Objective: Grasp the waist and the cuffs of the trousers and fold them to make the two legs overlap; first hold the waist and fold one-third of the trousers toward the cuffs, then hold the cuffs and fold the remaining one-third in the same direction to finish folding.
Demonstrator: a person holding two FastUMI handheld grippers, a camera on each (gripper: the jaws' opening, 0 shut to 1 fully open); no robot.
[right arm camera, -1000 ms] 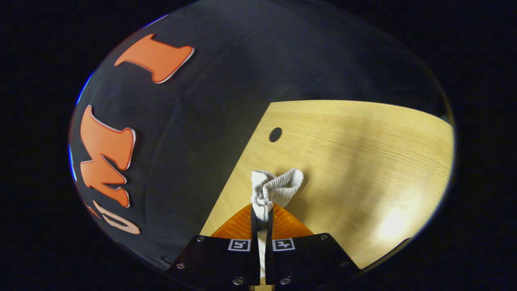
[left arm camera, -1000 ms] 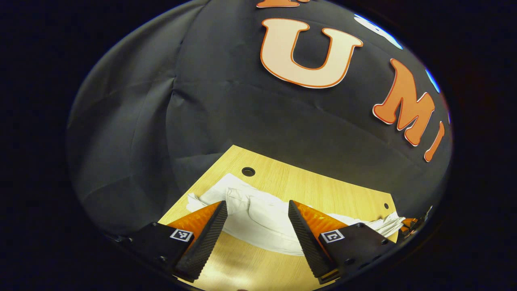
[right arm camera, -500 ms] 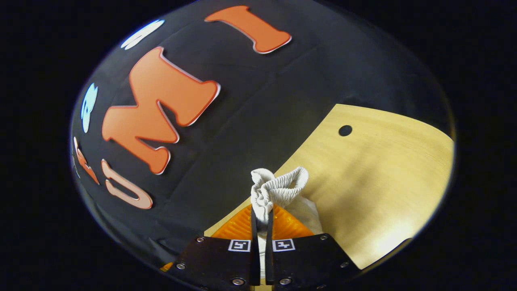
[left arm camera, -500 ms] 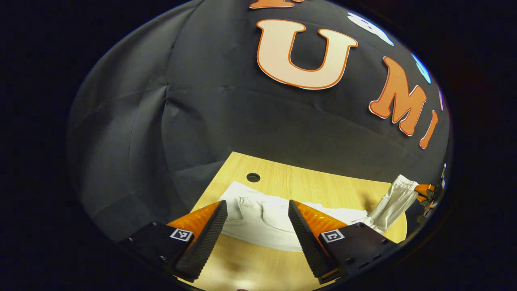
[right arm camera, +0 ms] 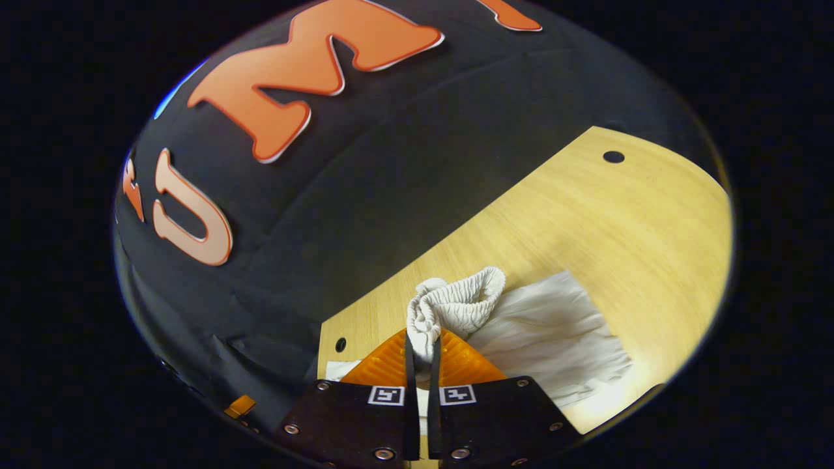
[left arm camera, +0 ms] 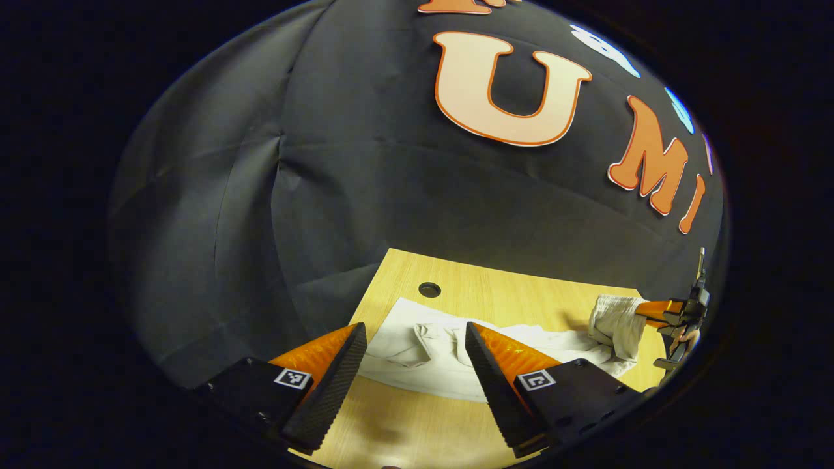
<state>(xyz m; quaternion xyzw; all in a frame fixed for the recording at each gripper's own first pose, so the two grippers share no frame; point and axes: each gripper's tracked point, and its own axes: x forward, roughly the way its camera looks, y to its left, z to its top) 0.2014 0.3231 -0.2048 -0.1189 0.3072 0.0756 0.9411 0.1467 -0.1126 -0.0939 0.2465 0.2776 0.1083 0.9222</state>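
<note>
- Since a second ago, the right claw has been swinging across the table, carrying the ribbed end of the trousers so that white cloth is now trailing out to its right side, where bare wood was lying before.
- Both fingers of the right claw are pressing together on the bunched ribbed band, which is sticking up just ahead of the fingertips.
- Right gripper view is giving the close look at that pinch: the ribbed gather, and the loose cloth sagging down onto the table beside it.
- Left gripper view is giving the wider picture: the trousers are lying flat across the table just ahead of the left claw, stretching away to its right.
- At the far right of that view the other claw is holding the lifted end of the cloth clear of the table, with part of a hand behind it.
- Left claw is hanging spread wide, holding nothing, its fingers framing the near part of the trousers without touching them as far as I can tell.
- A round hole in the table is sitting just beyond the cloth.
</note>
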